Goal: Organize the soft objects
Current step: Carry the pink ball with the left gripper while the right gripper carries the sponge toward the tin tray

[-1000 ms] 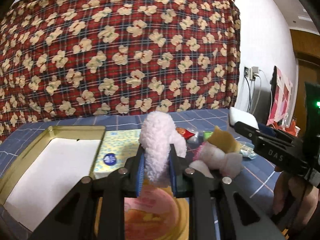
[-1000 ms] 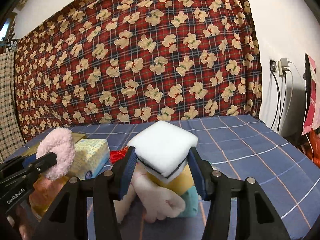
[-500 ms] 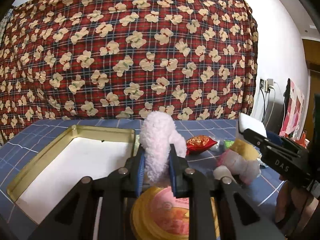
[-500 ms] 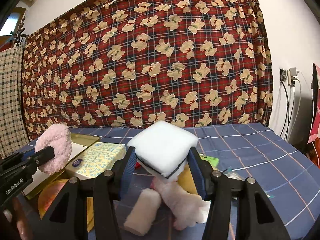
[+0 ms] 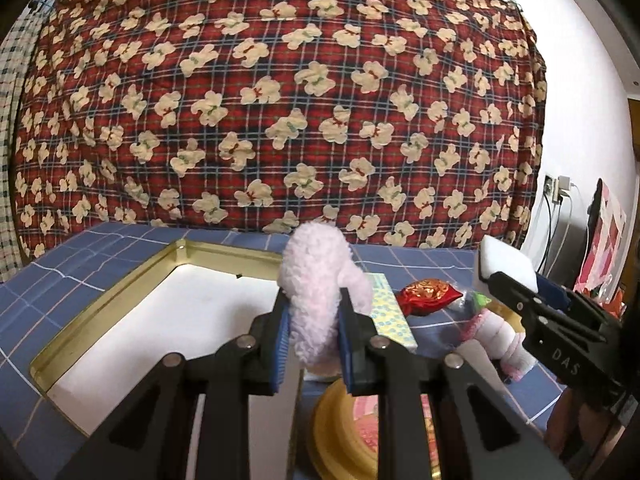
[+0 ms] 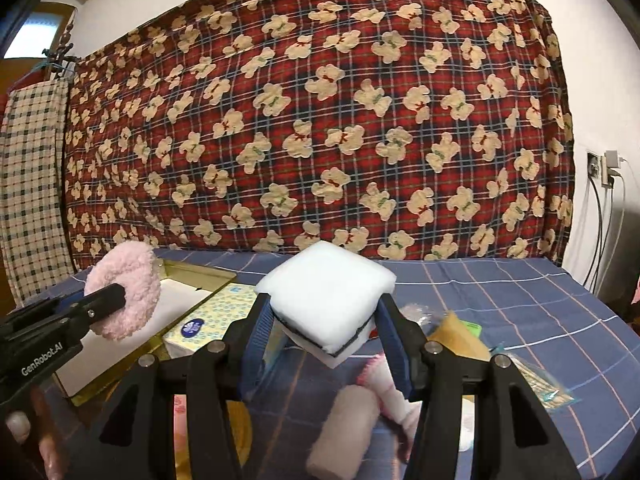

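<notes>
Fluffy pink scrunchie (image 5: 320, 280), matt white foam block (image 6: 326, 300), shiny brass-coloured tray (image 5: 96, 308).

Fluffy pink ring (image 5: 316, 300) upright between jaws, white foam block (image 6: 326, 300) tilted, gripped

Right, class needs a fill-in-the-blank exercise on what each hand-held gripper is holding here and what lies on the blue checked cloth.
1. The left hand-held gripper is shut on a fluffy ring coloured ____.
2. The right hand-held gripper is shut on a sponge block coloured ____.
3. The gold-rimmed tray has a lining coloured ____.
4. The tissue pack lies on the blue cloth beside the ____.

Missing words: pink; white; white; tray
</notes>
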`<state>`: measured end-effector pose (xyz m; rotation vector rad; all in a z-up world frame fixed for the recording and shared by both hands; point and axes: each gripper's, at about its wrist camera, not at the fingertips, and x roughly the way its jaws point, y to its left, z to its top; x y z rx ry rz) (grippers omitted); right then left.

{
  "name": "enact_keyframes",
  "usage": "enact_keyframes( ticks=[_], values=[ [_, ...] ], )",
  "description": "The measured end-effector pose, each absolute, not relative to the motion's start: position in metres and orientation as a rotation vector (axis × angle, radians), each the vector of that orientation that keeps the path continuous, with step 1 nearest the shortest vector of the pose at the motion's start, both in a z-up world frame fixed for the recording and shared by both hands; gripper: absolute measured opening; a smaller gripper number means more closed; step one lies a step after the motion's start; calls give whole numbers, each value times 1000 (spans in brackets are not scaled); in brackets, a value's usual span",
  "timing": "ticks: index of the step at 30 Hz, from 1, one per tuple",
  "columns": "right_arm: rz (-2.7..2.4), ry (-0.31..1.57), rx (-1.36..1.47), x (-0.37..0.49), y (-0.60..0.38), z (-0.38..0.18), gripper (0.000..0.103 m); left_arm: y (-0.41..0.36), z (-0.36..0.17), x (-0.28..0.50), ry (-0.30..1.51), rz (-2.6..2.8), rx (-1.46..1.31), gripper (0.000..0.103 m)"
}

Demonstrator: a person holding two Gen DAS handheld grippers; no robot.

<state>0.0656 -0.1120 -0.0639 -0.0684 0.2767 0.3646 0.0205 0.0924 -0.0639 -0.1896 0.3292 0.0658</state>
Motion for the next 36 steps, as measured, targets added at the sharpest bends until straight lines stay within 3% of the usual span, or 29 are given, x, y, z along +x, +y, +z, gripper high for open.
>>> enact_keyframes(
  ticks=[36],
  values=[
    [519, 272, -154, 60, -41, -68, 55, 147, -75, 21, 377, 167, -306, 20]
  ],
)
